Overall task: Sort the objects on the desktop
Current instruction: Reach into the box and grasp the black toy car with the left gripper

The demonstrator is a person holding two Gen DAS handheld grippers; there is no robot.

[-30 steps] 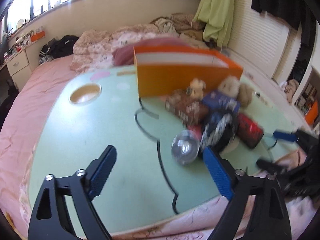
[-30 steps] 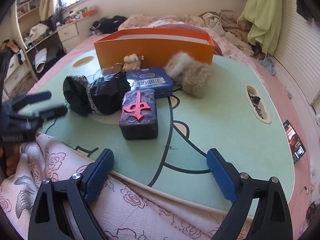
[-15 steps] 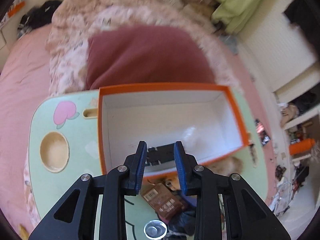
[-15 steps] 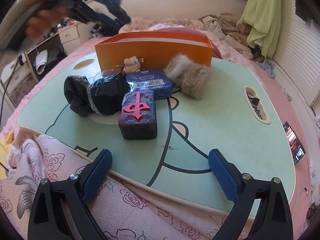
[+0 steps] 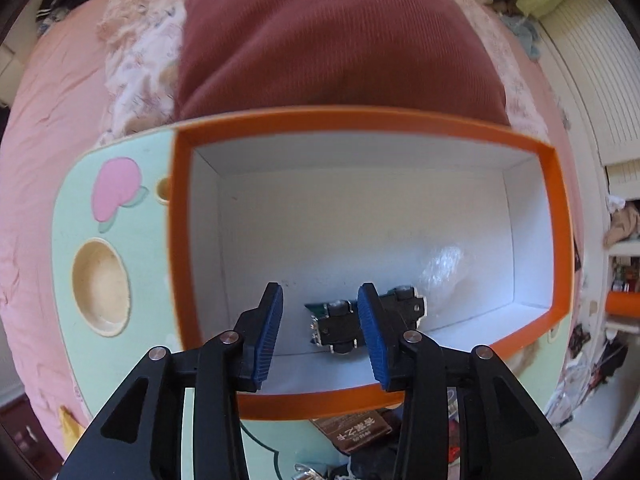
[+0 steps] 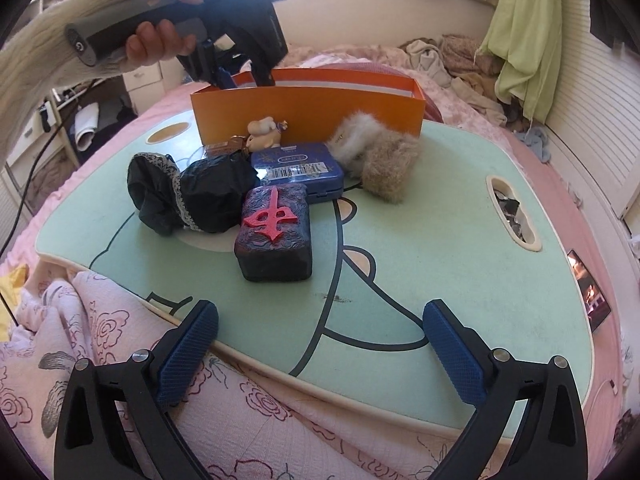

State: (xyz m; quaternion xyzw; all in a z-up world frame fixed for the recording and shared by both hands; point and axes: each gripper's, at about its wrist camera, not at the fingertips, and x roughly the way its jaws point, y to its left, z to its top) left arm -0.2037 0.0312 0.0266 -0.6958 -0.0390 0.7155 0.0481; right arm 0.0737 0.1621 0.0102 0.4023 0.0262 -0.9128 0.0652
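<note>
one small black part (image 5: 340, 326) now lies on the box (image 5: 560, 240) floor at 6 o'clock, free between the opening jaws of the left gripper (image 5: 320, 334), which a second ago hung low over the table. right gripper (image 6: 320, 354) waits spread and empty; the mahjong tile (image 6: 276, 232) at its 12 o'clock looks next.

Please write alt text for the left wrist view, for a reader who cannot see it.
The left gripper points down into an orange box on a green table, jaws opening above a small dark object on the box floor. A clear plastic item lies beside it.
</note>
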